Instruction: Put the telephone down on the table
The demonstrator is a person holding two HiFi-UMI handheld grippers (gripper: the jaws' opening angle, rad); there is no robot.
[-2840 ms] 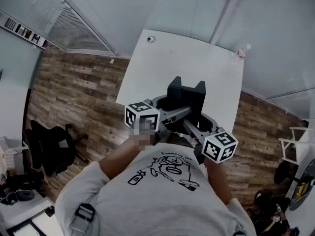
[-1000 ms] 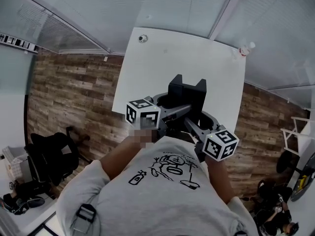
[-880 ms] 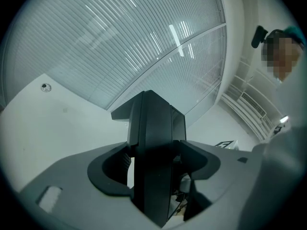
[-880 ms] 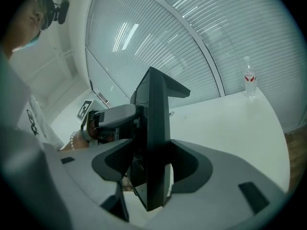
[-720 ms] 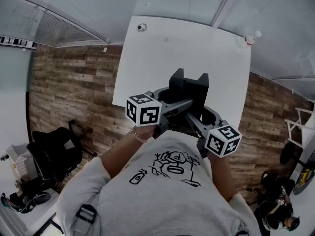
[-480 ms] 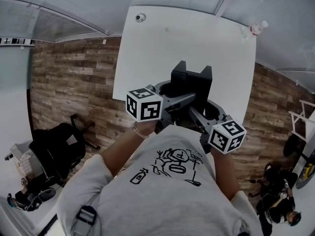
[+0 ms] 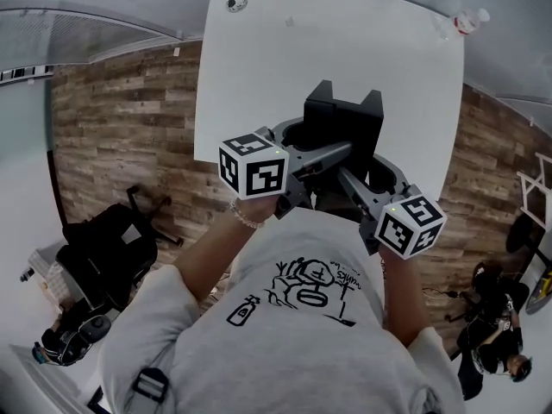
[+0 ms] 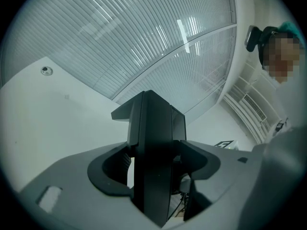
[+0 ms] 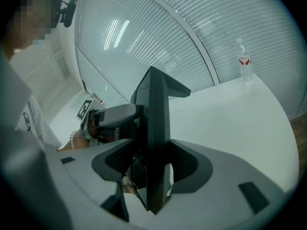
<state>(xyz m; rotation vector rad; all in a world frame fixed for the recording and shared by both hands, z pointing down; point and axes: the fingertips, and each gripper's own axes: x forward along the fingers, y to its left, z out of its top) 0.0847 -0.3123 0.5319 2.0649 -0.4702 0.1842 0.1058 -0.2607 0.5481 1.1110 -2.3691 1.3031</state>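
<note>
I hold a black telephone [image 7: 343, 126] upright between both grippers, above the near part of the white table [image 7: 259, 59]. My left gripper [image 7: 312, 145] clamps it from the left and my right gripper [image 7: 366, 175] from the right. In the left gripper view the telephone [image 8: 152, 143] stands as a dark slab between the grey jaws of the left gripper [image 8: 153, 174], pads against its sides. The right gripper view shows the same telephone [image 9: 157, 128] edge-on inside the right gripper [image 9: 154, 171], with the left gripper's arm behind it. The telephone's underside is hidden.
A water bottle [image 7: 470, 20] stands at the table's far right corner, also in the right gripper view as a bottle [image 9: 244, 66]. A small round object [image 7: 235, 3] lies at the far left corner. A black office chair [image 7: 103, 257] stands on the wooden floor, left.
Both grippers have sunk toward the table with the telephone held between them. The grip looks the same, and the table now fills more of the head view.
</note>
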